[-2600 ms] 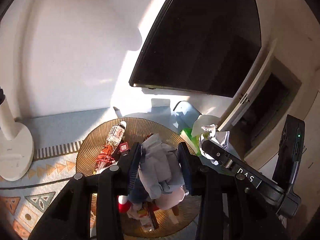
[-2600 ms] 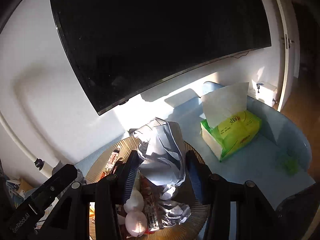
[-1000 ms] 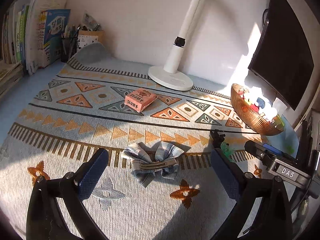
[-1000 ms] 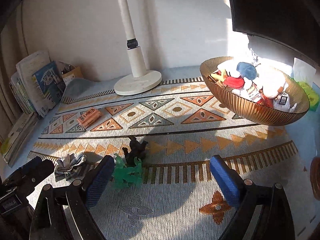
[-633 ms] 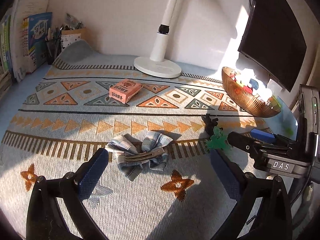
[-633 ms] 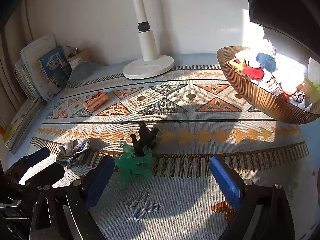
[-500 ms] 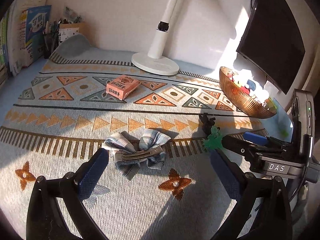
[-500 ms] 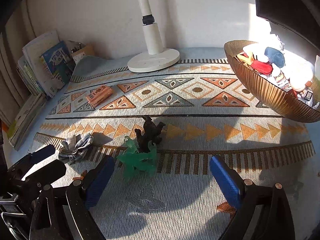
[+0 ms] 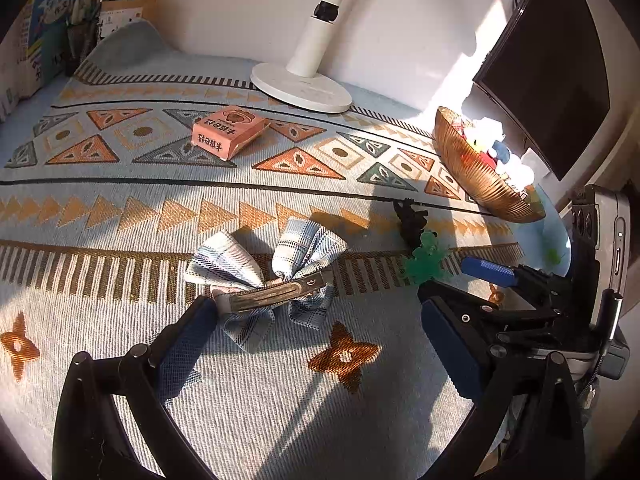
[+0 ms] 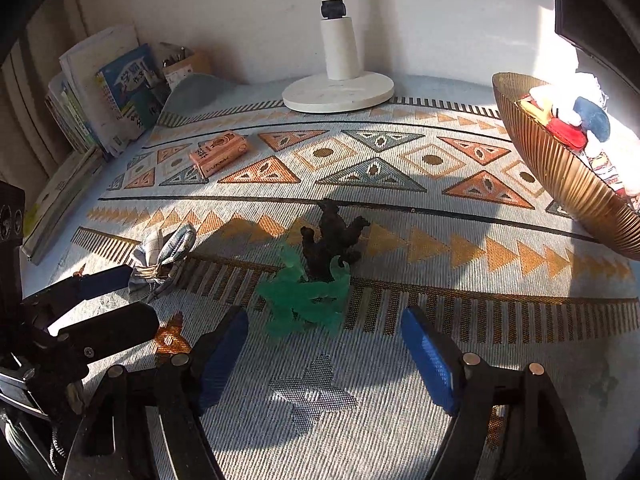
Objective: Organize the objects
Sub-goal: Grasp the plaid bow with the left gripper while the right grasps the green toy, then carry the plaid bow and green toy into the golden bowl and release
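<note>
Left tongs: spread wide, gripping nothing, low over the patterned mat, its left finger just beside the plaid bow hair clip, which lay flat on the mat.

Right tongs: likewise spread and empty, set just before the green toy figure; the dark toy figure stood touching it behind.

Pink box: on the mat, well apart from both, near the white lamp base.

Ribbed bronze bowl: at the table's right end, filled with small toys.

Books: upright at far left.
</note>
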`<act>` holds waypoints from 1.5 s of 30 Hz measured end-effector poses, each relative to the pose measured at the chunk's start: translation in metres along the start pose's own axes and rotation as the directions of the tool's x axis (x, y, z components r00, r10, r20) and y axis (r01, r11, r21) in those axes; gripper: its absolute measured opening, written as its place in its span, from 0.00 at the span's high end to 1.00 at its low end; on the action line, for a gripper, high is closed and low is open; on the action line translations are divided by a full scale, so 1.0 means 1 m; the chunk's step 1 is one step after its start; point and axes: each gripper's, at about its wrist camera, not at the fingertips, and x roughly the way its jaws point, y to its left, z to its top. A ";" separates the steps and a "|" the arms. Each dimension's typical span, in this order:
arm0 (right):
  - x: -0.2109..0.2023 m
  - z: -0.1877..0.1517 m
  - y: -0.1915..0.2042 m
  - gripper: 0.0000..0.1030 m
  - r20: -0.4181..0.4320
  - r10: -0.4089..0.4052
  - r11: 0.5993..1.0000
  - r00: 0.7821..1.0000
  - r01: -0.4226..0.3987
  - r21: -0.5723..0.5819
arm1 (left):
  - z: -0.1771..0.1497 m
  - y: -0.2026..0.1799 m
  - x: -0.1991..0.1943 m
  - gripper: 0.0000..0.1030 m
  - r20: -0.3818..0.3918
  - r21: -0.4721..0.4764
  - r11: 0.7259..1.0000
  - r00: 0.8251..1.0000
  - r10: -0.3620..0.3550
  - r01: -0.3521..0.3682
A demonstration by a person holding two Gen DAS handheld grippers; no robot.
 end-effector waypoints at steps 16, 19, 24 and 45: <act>-0.002 0.003 0.017 0.58 0.051 -0.088 0.995 0.995 0.090 -0.051 | 0.041 0.005 -0.020 0.01 0.112 0.167 0.948 0.961 0.254 -0.270; -0.009 0.001 0.016 0.58 0.078 -0.041 0.998 0.996 0.045 -0.054 | 0.050 0.020 -0.008 0.01 0.024 0.144 0.975 0.985 0.170 -0.172; -0.001 0.003 0.017 0.58 0.036 -0.025 0.998 0.999 0.027 -0.057 | 0.026 0.007 0.000 0.01 -0.014 0.314 0.936 0.985 0.171 -0.158; -0.040 0.002 -0.026 0.58 0.171 0.097 0.985 0.980 -0.120 0.126 | 0.029 -0.058 0.001 0.71 0.015 0.380 0.923 0.998 0.055 -0.057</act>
